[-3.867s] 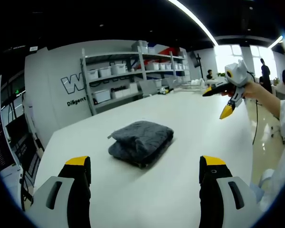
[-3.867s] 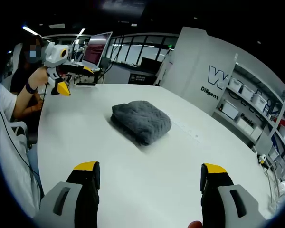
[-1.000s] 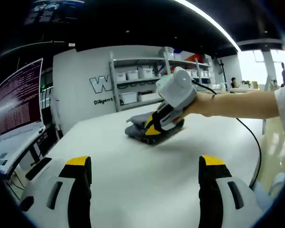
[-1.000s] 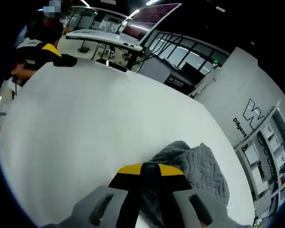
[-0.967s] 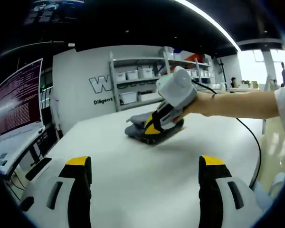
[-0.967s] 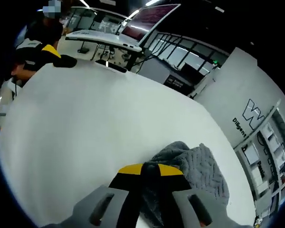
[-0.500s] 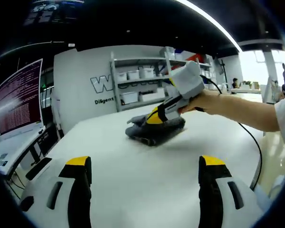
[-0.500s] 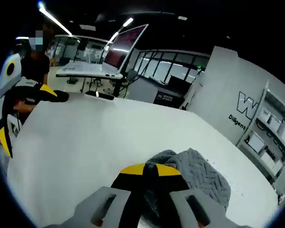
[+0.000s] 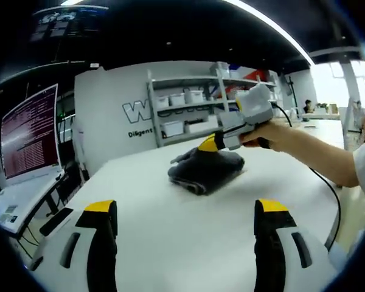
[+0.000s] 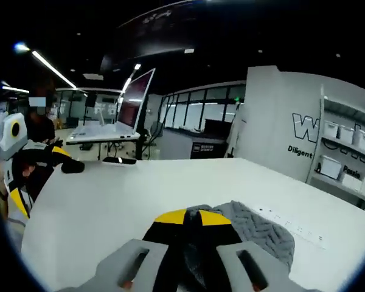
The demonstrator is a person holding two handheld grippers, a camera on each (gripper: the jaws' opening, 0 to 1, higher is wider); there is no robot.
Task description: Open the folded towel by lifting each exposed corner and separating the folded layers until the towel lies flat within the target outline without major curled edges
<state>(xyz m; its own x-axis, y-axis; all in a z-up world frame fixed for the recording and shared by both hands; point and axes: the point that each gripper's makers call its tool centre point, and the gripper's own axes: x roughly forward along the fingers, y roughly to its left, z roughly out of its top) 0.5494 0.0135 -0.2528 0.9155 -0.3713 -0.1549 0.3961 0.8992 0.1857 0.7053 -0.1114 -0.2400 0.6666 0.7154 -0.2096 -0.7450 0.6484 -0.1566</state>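
A folded dark grey towel [image 9: 207,169] lies on the white table [image 9: 170,219], still in a thick bundle. My right gripper [image 9: 208,145] comes in from the right, held by a hand, shut on the towel's upper near corner and lifting it slightly. In the right gripper view its yellow-tipped jaws [image 10: 192,218] are pressed together with grey towel [image 10: 255,234] bunched between and behind them. My left gripper [image 9: 185,210] stands open low over the near table, well short of the towel, nothing between its fingers. It also appears at far left in the right gripper view, left gripper [image 10: 15,182].
Shelving with white bins [image 9: 194,106] stands behind the table by a white wall with lettering. A monitor [image 9: 29,137] and a keyboard [image 9: 56,220] sit at the left. A desk with a laptop [image 10: 118,125] lies beyond the table. A person's arm [image 9: 316,149] reaches across from the right.
The right gripper has come down, shut on the towel's corner and raised it a little while tilting more level. The left gripper has stayed open and back.
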